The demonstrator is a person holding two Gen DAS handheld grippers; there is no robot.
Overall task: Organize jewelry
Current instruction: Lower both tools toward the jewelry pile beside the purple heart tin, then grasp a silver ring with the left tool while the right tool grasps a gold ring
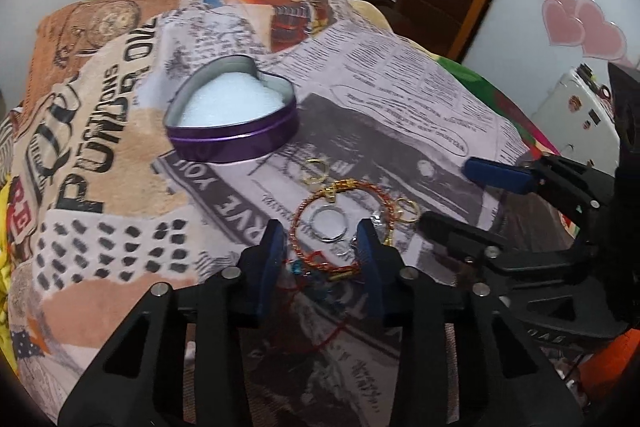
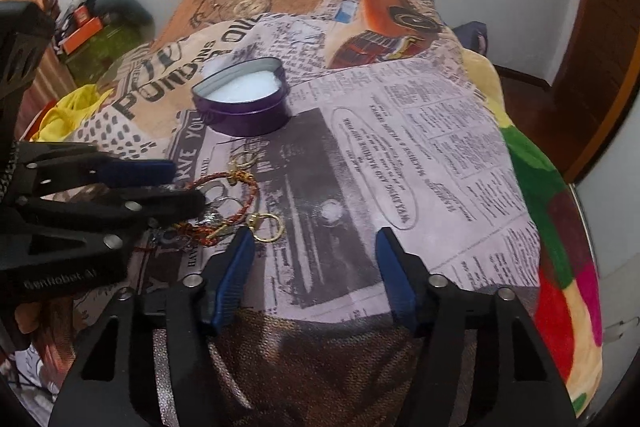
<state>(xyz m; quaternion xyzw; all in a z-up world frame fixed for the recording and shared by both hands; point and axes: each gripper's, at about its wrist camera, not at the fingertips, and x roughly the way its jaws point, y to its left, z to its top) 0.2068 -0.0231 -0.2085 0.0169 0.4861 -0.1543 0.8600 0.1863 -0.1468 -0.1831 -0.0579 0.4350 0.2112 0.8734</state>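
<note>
Step in hand, as judged: pickup of the first piece for the tin. The left gripper [image 1: 322, 247], at lower centre of its own view, stands part-open astride the red-and-gold braided bracelet [image 1: 340, 223] and the silver ring [image 1: 329, 223] inside its loop; the pads flank the pieces but no pad is seen pressing. The right gripper [image 2: 316, 267], lower centre of its view, is open on bare printed blanket [image 2: 440, 147], its left finger just beside a gold ring [image 2: 269, 227]. The purple heart-shaped tin [image 1: 236, 123], lidless and padded white, sits upper left of the jewelry cluster. Next move calls for closing squarely on one item only, avoiding the tangled red thread [image 1: 320, 331].
</note>
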